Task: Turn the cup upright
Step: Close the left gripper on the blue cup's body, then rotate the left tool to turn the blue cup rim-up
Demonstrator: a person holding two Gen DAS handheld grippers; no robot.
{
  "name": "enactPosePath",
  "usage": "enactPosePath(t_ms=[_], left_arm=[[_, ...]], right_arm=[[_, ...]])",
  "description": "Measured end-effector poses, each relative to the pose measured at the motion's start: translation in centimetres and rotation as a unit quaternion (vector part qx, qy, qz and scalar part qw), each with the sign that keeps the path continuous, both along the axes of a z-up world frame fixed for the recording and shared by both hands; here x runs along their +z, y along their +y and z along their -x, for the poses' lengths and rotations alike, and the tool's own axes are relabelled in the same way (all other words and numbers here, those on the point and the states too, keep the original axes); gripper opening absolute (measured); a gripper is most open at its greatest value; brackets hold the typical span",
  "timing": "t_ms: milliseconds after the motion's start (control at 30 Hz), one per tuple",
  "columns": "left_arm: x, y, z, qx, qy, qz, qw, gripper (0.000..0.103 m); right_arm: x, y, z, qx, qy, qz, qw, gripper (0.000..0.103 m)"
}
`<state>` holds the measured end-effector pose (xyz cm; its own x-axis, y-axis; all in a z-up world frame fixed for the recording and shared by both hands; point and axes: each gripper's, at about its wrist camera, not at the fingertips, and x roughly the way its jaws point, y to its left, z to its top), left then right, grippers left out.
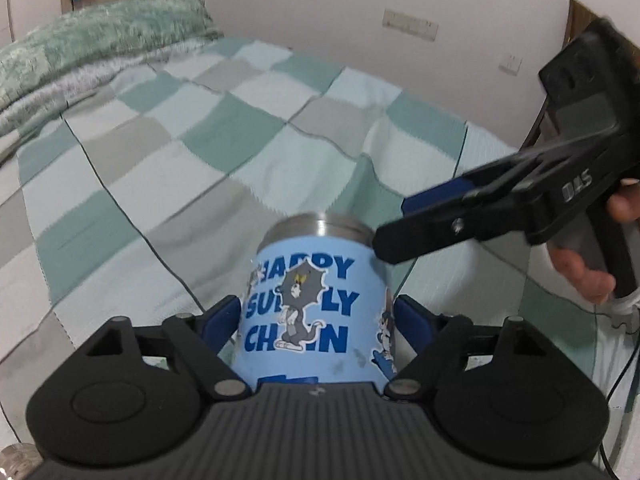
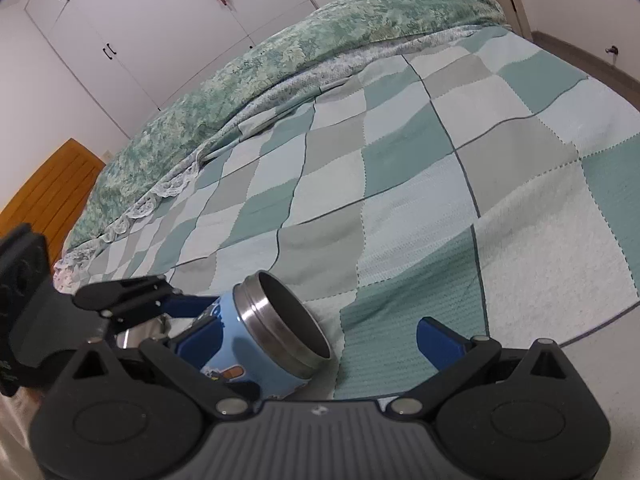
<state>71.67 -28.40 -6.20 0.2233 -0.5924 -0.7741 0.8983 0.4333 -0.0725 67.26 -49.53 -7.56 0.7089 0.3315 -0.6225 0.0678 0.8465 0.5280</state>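
Observation:
A light blue cup (image 1: 316,312) with a cartoon cat, blue lettering and a steel rim lies tilted on its side on the checked bedspread (image 1: 224,128). My left gripper (image 1: 318,320) is shut on the cup's body, blue pads on both sides. In the right wrist view the cup (image 2: 264,344) shows its open steel mouth (image 2: 294,318) facing up and right, with the left gripper (image 2: 188,320) clamped around it. My right gripper (image 2: 316,344) is open, with the cup's mouth end between its fingers; it also shows in the left wrist view (image 1: 396,232), next to the rim.
A green and grey checked bedspread covers the bed. A green patterned quilt (image 2: 280,68) lies folded along the far side. White wardrobe doors (image 2: 132,20) and a wooden headboard (image 2: 52,192) stand behind. A cable (image 1: 624,376) hangs at the right.

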Motion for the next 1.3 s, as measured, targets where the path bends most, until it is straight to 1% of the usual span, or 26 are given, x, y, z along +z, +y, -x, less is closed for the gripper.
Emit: enactPosePath(t_ms=[33,133,233,300,367,467,567,600,667,800,833,867,900,933,1033,1100,1200,1300], left_arm=[[-0.2,-0.2,0.2,-0.005,-0.006,-0.004,1.0000,0.085],[-0.2,0.2,0.6,-0.004,-0.020,0.002,0.9998,0.085],[-0.4,0.4,1.8,-0.006,-0.060,0.000,0.9982,0.084],[-0.4,0.4,2.5,0.007,-0.074,0.000,0.9973,0.084],[-0.2,0.9,2.9,0.025,-0.079,0.006,0.9966,0.084],[0.6,2.2,3.7,0.051,-0.078,0.026,0.9953,0.084],[1.5,3.5,4.9,0.062,-0.087,0.047,0.9932,0.083],[1.8,4.0,5.2,0.068,-0.084,0.055,0.9926,0.083],[2.1,4.4,5.8,0.076,-0.084,0.062,0.9916,0.083],[2.3,4.9,7.5,0.071,-0.091,0.065,0.9912,0.083],[2.4,5.1,7.7,0.077,-0.091,0.065,0.9907,0.083],[2.5,5.3,7.7,0.082,-0.088,0.067,0.9905,0.083],[2.5,5.5,7.7,0.084,-0.086,0.068,0.9904,0.083],[2.6,5.7,7.8,0.087,-0.084,0.067,0.9903,0.083],[2.7,6.3,8.4,0.095,-0.085,0.064,0.9898,0.083],[3.1,6.9,9.2,0.099,-0.084,0.070,0.9890,0.083],[4.4,8.0,11.5,0.112,-0.094,0.081,0.9859,0.084],[6.0,9.5,13.9,0.142,-0.083,0.089,0.9825,0.084]], right_arm=[[0.0,0.0,0.0,0.001,0.000,0.000,1.000,0.103],[-0.1,0.1,-0.1,0.009,0.000,0.001,1.000,0.103],[-0.5,0.3,0.1,0.016,0.005,-0.004,1.000,0.103],[-0.9,0.3,0.4,0.021,0.005,-0.022,1.000,0.103],[-1.0,0.5,0.9,0.031,-0.002,-0.044,0.999,0.103],[-0.8,0.9,1.6,0.051,-0.020,-0.080,0.995,0.103],[-0.8,1.4,1.7,0.059,-0.028,-0.127,0.990,0.103],[-0.7,1.8,1.6,0.063,-0.031,-0.137,0.988,0.103],[-0.4,2.8,1.5,0.071,-0.038,-0.143,0.986,0.103],[1.0,5.5,1.4,0.101,-0.056,-0.128,0.985,0.103],[1.5,6.4,1.5,0.098,-0.055,-0.102,0.988,0.102],[1.8,7.0,1.5,0.095,-0.054,-0.081,0.991,0.096],[2.1,7.5,1.5,0.093,-0.050,-0.061,0.993,0.087],[2.2,7.8,1.4,0.092,-0.044,-0.053,0.993,0.084],[2.2,7.8,1.4,0.096,-0.034,-0.074,0.992,0.083],[2.8,8.0,2.2,0.100,-0.036,-0.076,0.991,0.083],[4.4,9.2,4.2,0.111,-0.053,-0.057,0.991,0.083],[6.5,11.4,7.1,0.138,-0.074,-0.017,0.988,0.083]])
